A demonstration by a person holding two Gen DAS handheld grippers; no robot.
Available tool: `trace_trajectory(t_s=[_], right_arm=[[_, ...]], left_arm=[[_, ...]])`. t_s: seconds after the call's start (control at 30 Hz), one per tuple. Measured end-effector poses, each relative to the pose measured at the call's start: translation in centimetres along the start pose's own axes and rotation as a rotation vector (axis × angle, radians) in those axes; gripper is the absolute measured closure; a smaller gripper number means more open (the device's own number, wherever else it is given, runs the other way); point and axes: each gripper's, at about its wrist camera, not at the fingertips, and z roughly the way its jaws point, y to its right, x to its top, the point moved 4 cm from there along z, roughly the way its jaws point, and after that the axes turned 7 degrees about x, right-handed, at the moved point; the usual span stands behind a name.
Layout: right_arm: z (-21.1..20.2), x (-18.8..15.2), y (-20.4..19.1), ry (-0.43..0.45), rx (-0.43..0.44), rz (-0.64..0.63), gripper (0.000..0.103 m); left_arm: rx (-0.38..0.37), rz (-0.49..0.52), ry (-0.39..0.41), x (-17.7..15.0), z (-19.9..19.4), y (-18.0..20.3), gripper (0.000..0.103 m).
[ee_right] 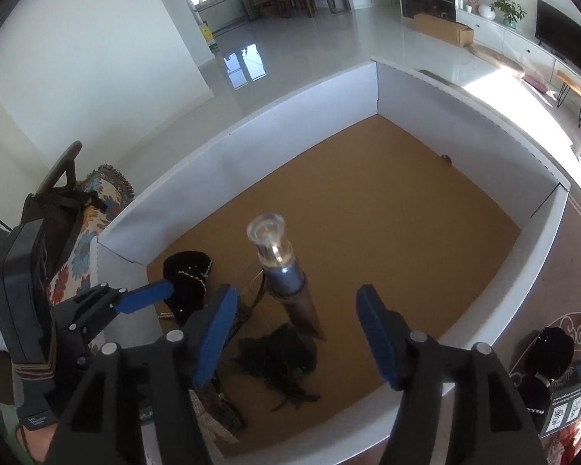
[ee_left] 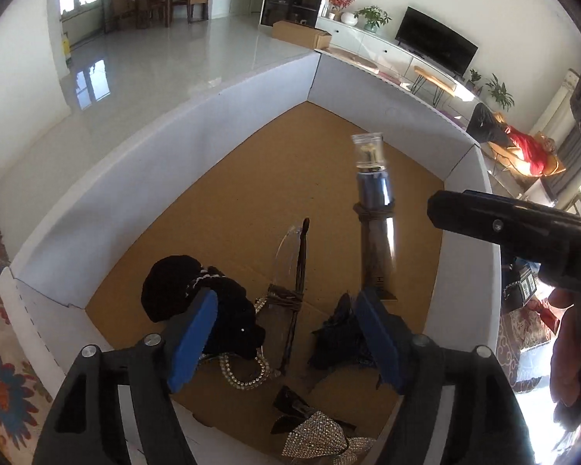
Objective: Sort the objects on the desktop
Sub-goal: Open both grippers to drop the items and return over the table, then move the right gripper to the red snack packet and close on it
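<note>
Both grippers hang over a white-walled cardboard box (ee_right: pixel 259 147). The left gripper (ee_left: pixel 286 333) has its blue fingers (ee_left: pixel 191 343) wide apart, gripping nothing; the right gripper (ee_right: pixel 296 335) is likewise spread and empty. A tall blue perfume bottle (ee_right: pixel 286 283) stands upright on the box floor, clear cap uppermost, beside glasses (ee_left: pixel 294 267) and a black pouch (ee_left: pixel 197 290).

Both the left hand-held gripper (ee_left: pixel 286 341) and right hand-held gripper (ee_right: pixel 296 337) hover, jaws apart.
</note>
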Motion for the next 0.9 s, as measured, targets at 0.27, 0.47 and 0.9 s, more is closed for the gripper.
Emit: trace_trajectory(t_s=[0.27,0.47,0.9], right_arm=[[-8.5,-4.1,2.7,0.254,-0.053,-0.018,0.017],[-17.0,-19.0,10.3,0.329,-0.346,-0.035,0.009],[-23.5,-41.1,23.8,0.155,-0.67,0.221,0.003]], left_arm=[[0.006,0.079,0.151,-2.2,-4.8,1.9,0.03],[-0.201,0.236,0.225,-6.7,-10.0,11.5,0.012],[-0.187,0.568,-0.006,-17.1,2.4,31.1,0.0]])
